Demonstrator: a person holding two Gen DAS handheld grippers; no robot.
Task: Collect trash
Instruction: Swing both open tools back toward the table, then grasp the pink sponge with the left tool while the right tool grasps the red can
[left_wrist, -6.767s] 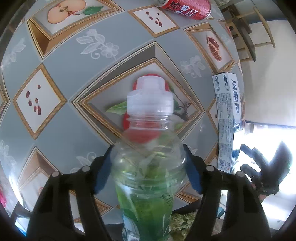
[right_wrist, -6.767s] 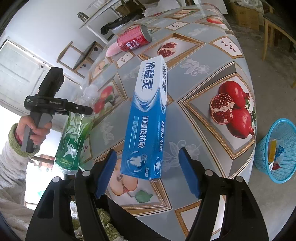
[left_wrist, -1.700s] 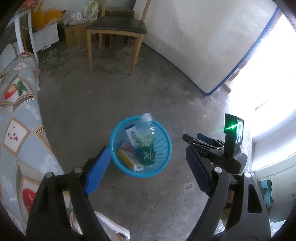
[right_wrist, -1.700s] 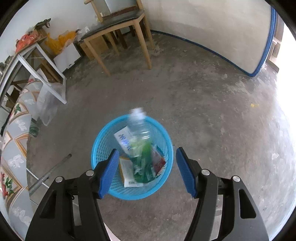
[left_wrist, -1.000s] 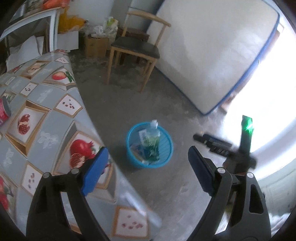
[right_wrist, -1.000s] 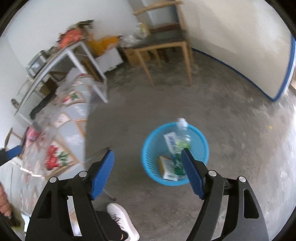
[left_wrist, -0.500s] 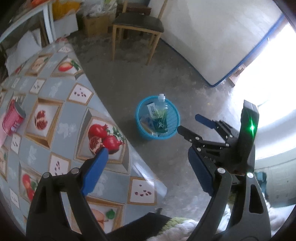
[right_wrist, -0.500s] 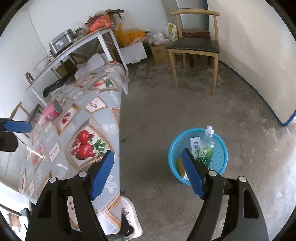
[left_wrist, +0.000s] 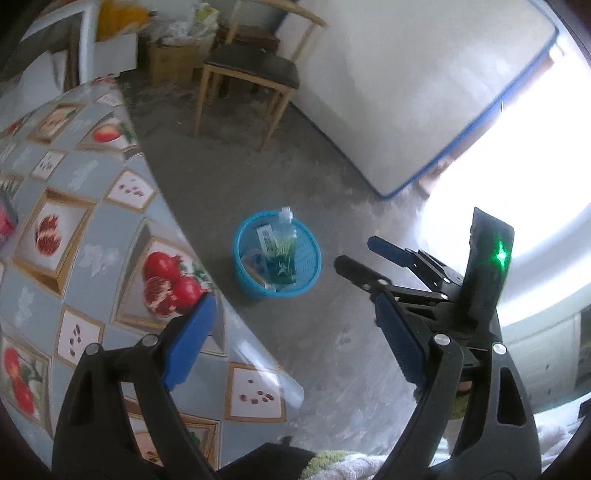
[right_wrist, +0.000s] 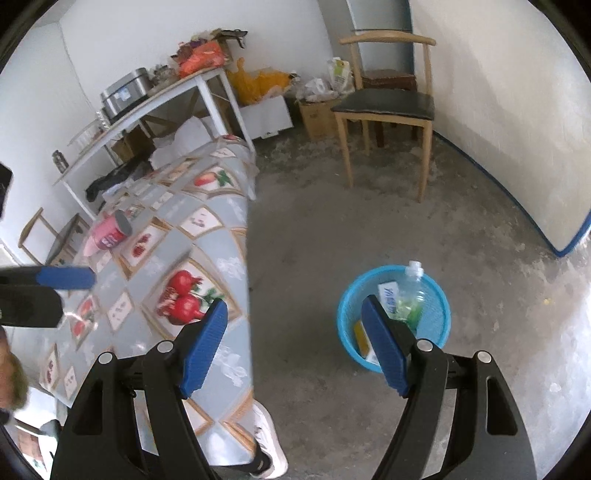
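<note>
Hovering with fingers spread and empty, the left gripper (left_wrist: 295, 343) and right gripper (right_wrist: 295, 347) are facing the blue basket (right_wrist: 439, 299), bottle (right_wrist: 410, 291) inside; reach next for the seemingly red can (right_wrist: 109, 232) on the table (right_wrist: 221, 254), gripping across its body.

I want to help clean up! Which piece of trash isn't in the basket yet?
The red can, lying on the table. The green bottle and toothpaste box are already in the blue basket.
</note>
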